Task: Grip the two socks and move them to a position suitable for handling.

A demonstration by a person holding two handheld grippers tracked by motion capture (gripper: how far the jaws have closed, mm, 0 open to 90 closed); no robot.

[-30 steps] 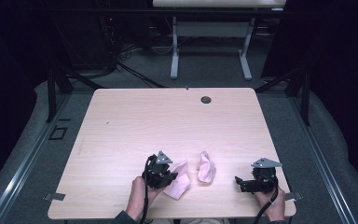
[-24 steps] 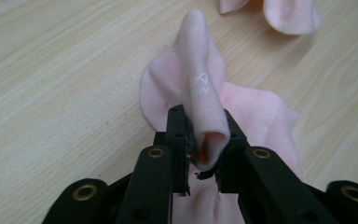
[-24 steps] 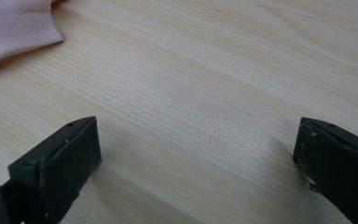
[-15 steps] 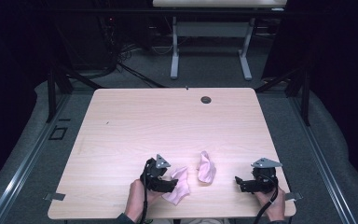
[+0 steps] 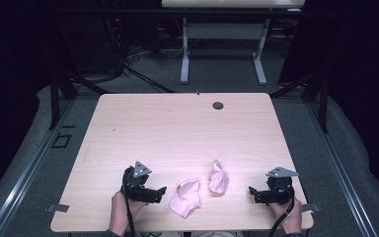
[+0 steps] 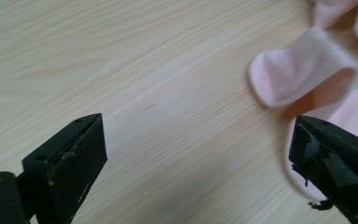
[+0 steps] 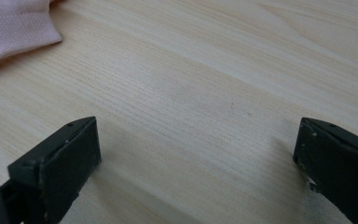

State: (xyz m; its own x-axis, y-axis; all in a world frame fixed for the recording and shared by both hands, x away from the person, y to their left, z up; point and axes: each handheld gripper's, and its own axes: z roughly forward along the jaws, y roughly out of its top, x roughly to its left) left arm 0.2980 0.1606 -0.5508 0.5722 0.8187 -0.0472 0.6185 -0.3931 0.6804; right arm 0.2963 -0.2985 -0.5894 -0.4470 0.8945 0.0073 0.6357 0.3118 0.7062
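A dark room around us, grey floor, and a pale wood-grain surface [image 5: 177, 133] with a small round grommet [image 5: 218, 105] near its far edge. Down at the near edge we hold both tools low. Our left gripper [image 5: 159, 191] points right toward the nearer pink sock [image 5: 186, 196], its tip just beside the sock; we cannot tell from above whether they touch. In the left gripper view the jaws stand wide apart with bare wood between them, and the sock's [image 6: 303, 74] open cuff curls up just ahead of the right-hand jaw. The second pink sock [image 5: 219, 177] lies crumpled a little farther in, close to the first but apart from it, between our two tools. Our right gripper [image 5: 252, 192] points left toward it with a gap between them. Its jaws are spread wide too, over bare wood, with a corner of pink sock [image 7: 14, 28] at the top left of the right gripper view.
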